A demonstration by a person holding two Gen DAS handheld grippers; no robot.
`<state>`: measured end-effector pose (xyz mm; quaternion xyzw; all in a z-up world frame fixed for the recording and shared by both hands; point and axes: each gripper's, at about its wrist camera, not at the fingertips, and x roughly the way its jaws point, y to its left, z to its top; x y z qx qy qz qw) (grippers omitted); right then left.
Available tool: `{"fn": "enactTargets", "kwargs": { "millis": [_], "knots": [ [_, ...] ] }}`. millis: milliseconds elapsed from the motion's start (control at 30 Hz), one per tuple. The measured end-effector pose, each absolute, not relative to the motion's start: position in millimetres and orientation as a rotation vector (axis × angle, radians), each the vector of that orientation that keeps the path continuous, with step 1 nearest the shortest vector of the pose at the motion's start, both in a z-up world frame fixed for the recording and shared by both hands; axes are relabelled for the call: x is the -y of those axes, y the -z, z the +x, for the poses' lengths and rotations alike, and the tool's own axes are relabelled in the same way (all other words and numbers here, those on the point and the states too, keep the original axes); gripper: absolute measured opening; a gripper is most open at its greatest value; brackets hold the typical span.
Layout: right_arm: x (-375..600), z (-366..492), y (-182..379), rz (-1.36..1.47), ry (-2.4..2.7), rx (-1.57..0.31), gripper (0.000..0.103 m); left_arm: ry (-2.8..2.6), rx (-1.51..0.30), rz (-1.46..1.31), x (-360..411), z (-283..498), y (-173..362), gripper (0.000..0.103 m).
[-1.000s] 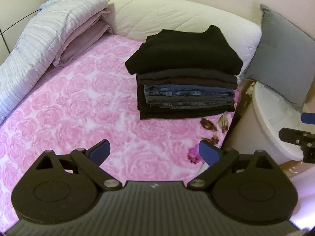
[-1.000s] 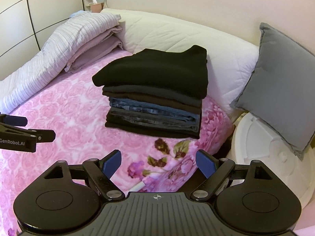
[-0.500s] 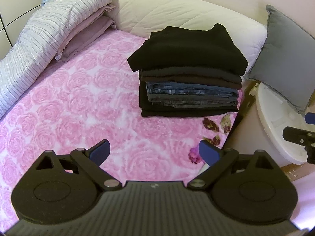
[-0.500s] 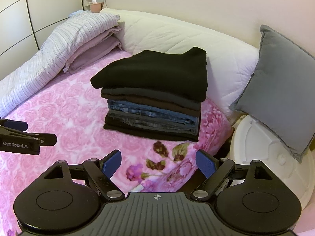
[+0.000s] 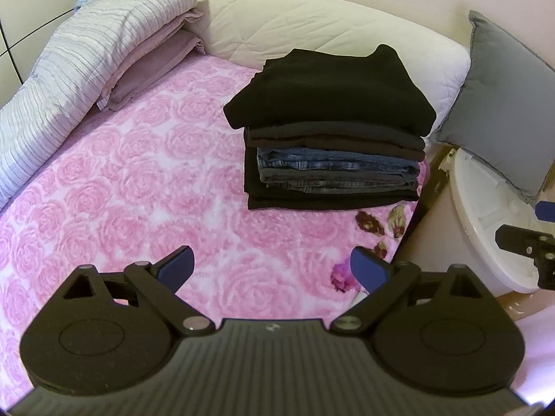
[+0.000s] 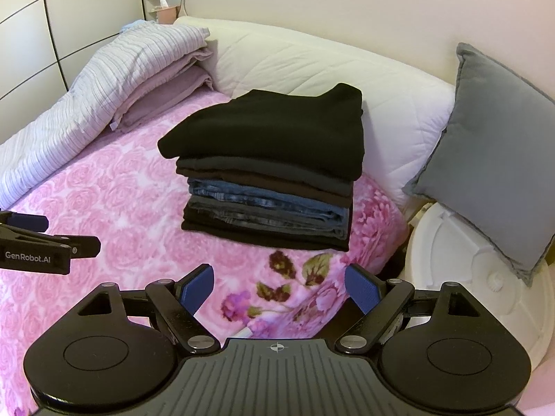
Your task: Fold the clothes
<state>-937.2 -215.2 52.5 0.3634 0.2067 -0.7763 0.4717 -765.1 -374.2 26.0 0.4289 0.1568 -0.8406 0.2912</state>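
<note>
A stack of folded clothes (image 5: 333,131) sits on the pink rose blanket (image 5: 131,180) near the bed's right edge: a black garment on top, dark pieces and blue jeans below. It also shows in the right wrist view (image 6: 274,170). My left gripper (image 5: 272,270) is open and empty, held above the blanket in front of the stack. My right gripper (image 6: 279,289) is open and empty, over the blanket's flowered corner. The right gripper shows at the right edge of the left wrist view (image 5: 527,242); the left gripper shows at the left edge of the right wrist view (image 6: 45,242).
A folded striped quilt (image 5: 76,66) and a mauve sheet lie at the bed's far left. A white padded headboard (image 5: 312,24) runs behind. A grey cushion (image 6: 496,145) leans on a white round tub (image 6: 451,260) beside the bed. Wardrobe doors (image 6: 69,20) stand at the left.
Both grippers have shifted slightly, so the stack sits a little lower and closer in the views. The jaws stay open and the clothes have not moved.
</note>
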Motion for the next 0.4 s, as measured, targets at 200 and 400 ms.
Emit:
{"fn": "enactTargets", "kwargs": {
  "millis": [200, 400],
  "knots": [
    [216.1, -938.0, -52.2, 0.891, 1.902, -0.503, 0.086, 2.245, -0.420, 1.141, 373.0, -765.9, -26.1, 0.095],
    [215.0, -939.5, -52.3, 0.894, 1.904, -0.501, 0.086, 2.259, -0.418, 1.119, 370.8, -764.4, -28.1, 0.095]
  ]
}}
